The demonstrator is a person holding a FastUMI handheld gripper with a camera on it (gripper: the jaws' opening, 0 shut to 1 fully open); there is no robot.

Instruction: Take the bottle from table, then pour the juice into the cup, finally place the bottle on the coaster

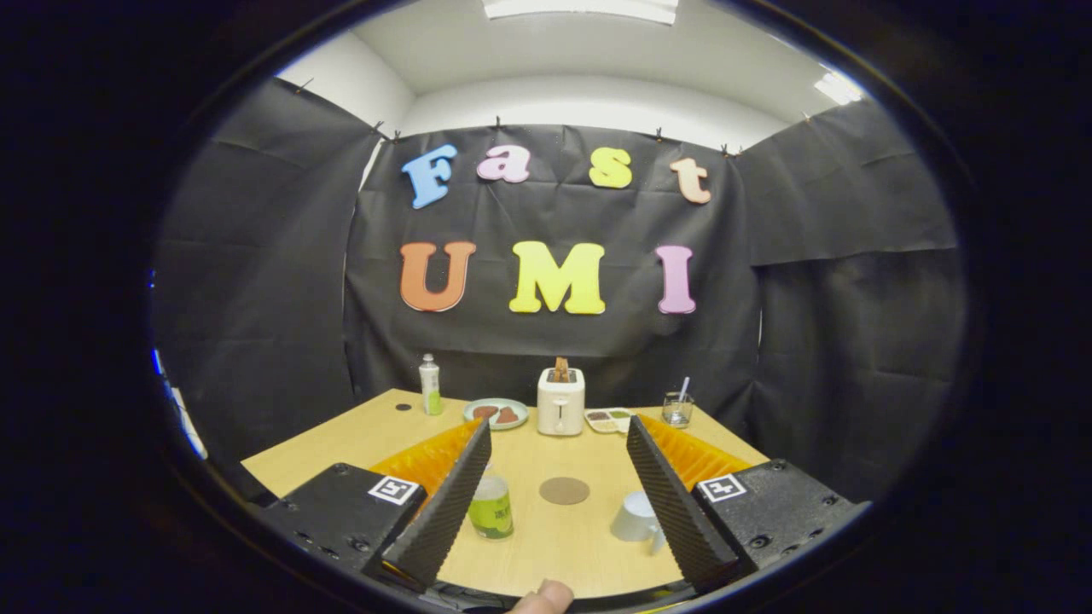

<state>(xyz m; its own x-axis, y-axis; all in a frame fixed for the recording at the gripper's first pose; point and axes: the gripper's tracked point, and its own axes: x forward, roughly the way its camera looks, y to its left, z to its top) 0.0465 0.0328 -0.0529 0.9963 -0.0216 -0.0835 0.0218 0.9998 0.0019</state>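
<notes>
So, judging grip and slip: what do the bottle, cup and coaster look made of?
Bottle: likely clear plastic, glossy, with a green label. Cup: smooth white, plastic or ceramic; can't tell which. Coaster: matte brown disc, perhaps cork or felt. Gripper is open.

Gripper (559, 435) fingers spread wide, level, fingertip (546, 597) below

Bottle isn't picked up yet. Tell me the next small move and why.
Probably shift left and forward to centre the bottle. The gripper is open and holds nothing; the bottle stands upright beside the left finger, with the coaster and cup between the fingers.
</notes>
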